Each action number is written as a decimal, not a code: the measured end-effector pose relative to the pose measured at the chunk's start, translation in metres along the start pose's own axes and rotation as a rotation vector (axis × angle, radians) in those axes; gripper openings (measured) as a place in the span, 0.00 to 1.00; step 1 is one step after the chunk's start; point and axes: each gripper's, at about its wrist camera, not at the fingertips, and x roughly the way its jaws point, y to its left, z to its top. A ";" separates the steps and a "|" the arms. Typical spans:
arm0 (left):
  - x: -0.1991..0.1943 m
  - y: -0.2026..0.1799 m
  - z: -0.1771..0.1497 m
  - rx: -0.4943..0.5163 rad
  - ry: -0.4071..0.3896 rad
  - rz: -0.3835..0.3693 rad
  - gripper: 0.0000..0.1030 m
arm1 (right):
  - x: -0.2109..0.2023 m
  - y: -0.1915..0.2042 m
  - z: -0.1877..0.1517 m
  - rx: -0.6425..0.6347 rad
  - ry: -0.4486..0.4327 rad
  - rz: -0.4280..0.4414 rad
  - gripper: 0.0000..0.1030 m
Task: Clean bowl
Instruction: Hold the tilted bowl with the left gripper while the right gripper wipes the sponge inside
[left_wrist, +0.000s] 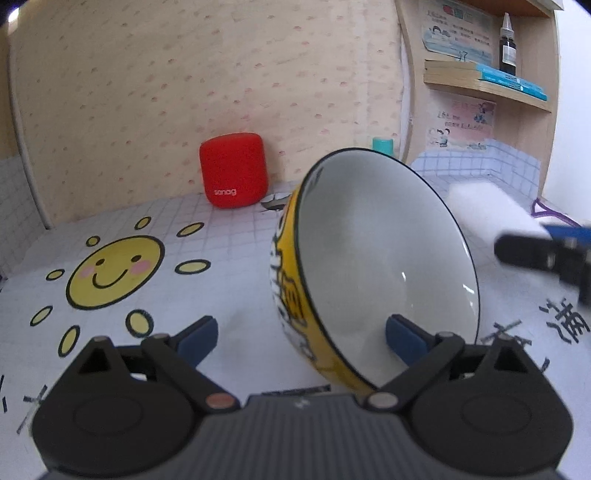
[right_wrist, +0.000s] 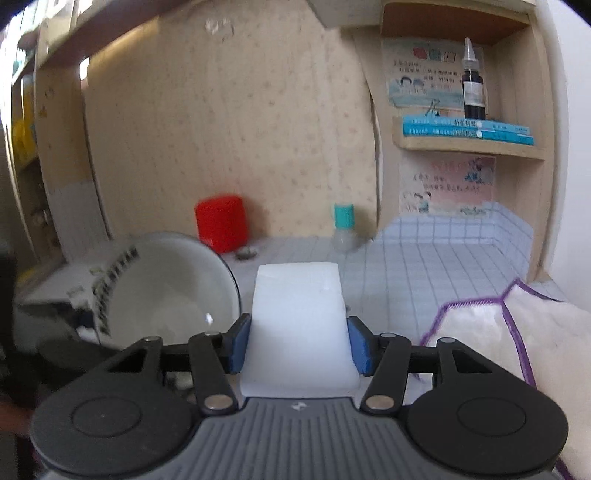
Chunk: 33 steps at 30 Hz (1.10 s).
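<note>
A bowl (left_wrist: 369, 240), yellow with cartoon print outside and white inside, stands tilted on its side on the table, its mouth facing right. My left gripper (left_wrist: 303, 339) is open around its lower wall. The right blue pad (left_wrist: 406, 339) sits inside the bowl, while the left pad (left_wrist: 199, 339) stays apart from the outer wall. My right gripper (right_wrist: 299, 343) is shut on a white sponge block (right_wrist: 299, 306), both pads pressing its sides. The bowl (right_wrist: 166, 288) lies just left of the sponge. In the left wrist view the sponge (left_wrist: 491, 210) and right gripper (left_wrist: 535, 254) hover blurred beside the bowl's rim.
A red speaker (left_wrist: 234, 170) and a teal-capped bottle (right_wrist: 344, 225) stand against the back wall. A white cloth with purple edging (right_wrist: 517, 332) lies at the right. A shelf (right_wrist: 469, 146) above holds books and a dark dropper bottle (right_wrist: 472, 88). The tablecloth (left_wrist: 221, 258) has a sun print.
</note>
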 end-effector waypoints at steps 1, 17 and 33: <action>0.000 0.000 0.001 0.011 0.001 0.000 0.96 | 0.001 -0.002 0.004 0.011 -0.002 0.014 0.51; 0.006 -0.015 0.006 0.118 -0.017 0.041 0.96 | 0.040 0.021 0.060 -0.077 0.004 0.231 0.52; 0.003 -0.019 0.004 0.102 -0.024 0.043 0.96 | 0.086 0.036 0.089 -0.072 0.228 0.445 0.52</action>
